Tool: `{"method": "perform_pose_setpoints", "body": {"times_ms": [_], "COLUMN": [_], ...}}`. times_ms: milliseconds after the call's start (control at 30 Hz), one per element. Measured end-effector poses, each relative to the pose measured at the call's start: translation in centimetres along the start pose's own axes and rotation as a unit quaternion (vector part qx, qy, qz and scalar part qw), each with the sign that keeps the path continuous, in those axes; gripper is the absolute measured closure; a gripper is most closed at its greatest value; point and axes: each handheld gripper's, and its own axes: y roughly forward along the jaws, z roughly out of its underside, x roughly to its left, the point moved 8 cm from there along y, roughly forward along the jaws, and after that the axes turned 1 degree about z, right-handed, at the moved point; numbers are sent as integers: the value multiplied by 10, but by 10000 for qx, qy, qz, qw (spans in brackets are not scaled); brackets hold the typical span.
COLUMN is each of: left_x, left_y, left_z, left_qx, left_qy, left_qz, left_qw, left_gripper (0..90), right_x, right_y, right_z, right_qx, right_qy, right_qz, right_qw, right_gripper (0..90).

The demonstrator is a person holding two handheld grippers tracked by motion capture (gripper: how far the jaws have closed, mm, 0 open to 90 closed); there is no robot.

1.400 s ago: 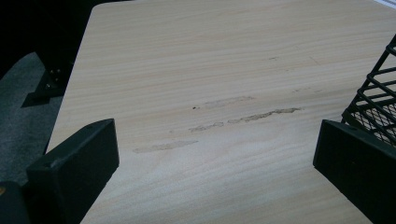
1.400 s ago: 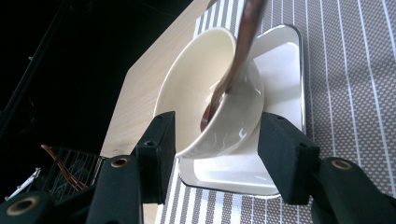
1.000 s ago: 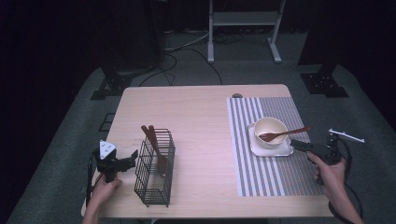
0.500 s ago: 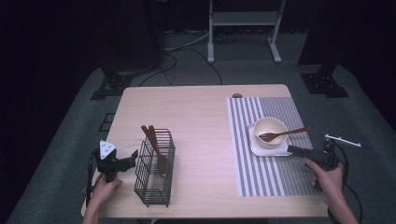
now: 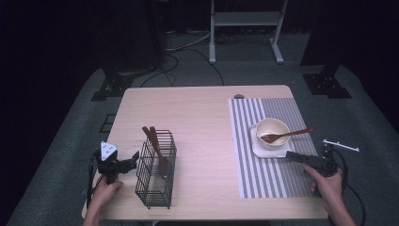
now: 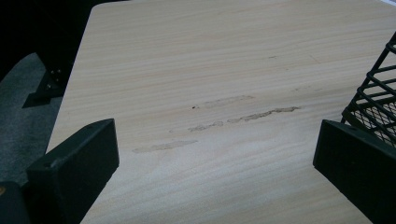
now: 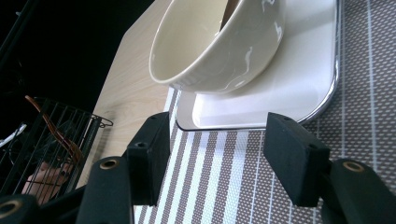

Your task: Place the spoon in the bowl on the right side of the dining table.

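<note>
**Right tongs closing in on the plate and bowl**

Change: over the last second the right tongs (image 5: pixel 292 155) have slid from off the striped mat's right side in toward the cream ceramic bowl (image 5: pixel 272 130). They now sit low, just short of the near edge of the white square plate (image 7: pixel 261 100) under that bowl. Jaws are spread, nothing between them, tips aimed at the plate rim.

The brown wooden spoon (image 5: pixel 286 136) rests in the bowl, handle sticking out over the rim away from the black wire basket (image 5: pixel 156 168).

Left tongs (image 5: pixel 128 164) haven't moved: parked just beside the basket, on the side away from the bowl, jaws wide apart and empty over bare wood (image 6: pixel 205 116). The basket holds more brown wooden utensils (image 5: pixel 155 143), leaning.

Read: looks like the approach for a grab at the plate or bowl. No contact yet.

Surface: light wood table (image 5: pixel 197 108), faint smear marks near the basket. Grey-and-white striped placemat (image 5: pixel 268 176) lies under the plate, well apart from the basket.

Room: dark, grey carpet, cables on the floor, a metal stand (image 5: pixel 244 28) beyond the table's far edge.
</note>
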Motion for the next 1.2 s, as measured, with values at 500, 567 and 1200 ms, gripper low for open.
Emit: {"method": "perform_pose_setpoints", "body": {"times_ms": [500, 567, 1200], "left_x": [0, 0, 0], "left_y": [0, 0, 0], "left_z": [0, 0, 0], "left_qx": [2, 3, 3], "left_qy": [4, 10, 17], "left_qz": [-1, -3, -3], "left_qw": [10000, 10000, 10000], "left_gripper": [0, 0, 0], "right_x": [1, 2, 16], "right_y": [4, 4, 6], "right_z": [16, 18, 34], "right_qx": [82, 98, 187], "right_qy": [-94, -110, -343], "right_qz": [-12, -21, -90], "right_qw": [9999, 9999, 9992], "right_gripper": [383, 383, 370]}}
